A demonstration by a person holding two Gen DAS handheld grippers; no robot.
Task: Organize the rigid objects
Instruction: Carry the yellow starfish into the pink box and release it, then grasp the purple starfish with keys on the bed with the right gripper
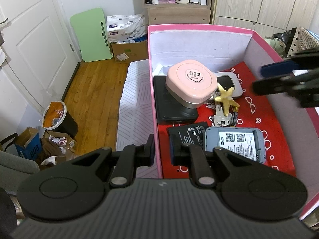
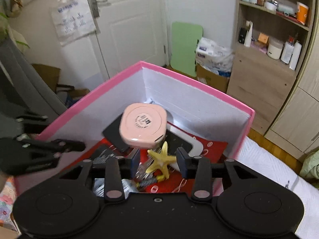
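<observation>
A pink box (image 1: pixel 153 99) with a red lining holds several rigid objects: a pink square case (image 1: pixel 191 82) on a black box (image 1: pixel 169 103), a yellow starfish (image 1: pixel 226 97), keys and batteries (image 1: pixel 229 117), a grey router (image 1: pixel 236 142) and a black battery pack (image 1: pixel 187 133). My left gripper (image 1: pixel 161 149) straddles the box's left wall, one finger on each side, gripping it. My right gripper (image 2: pixel 157 160) is open and empty above the starfish (image 2: pixel 161 160), over the box (image 2: pixel 89 97). It shows blurred at the right of the left wrist view (image 1: pixel 279 77). The pink case (image 2: pixel 142 125) lies beyond.
The box rests on a white patterned bed cover (image 1: pixel 133 107). A wood floor, bin (image 1: pixel 57 117), cardboard boxes and green board (image 1: pixel 91 33) lie left. A shelf unit (image 2: pixel 269 49) and wardrobe stand behind. A white door (image 2: pixel 123 25) is at the back.
</observation>
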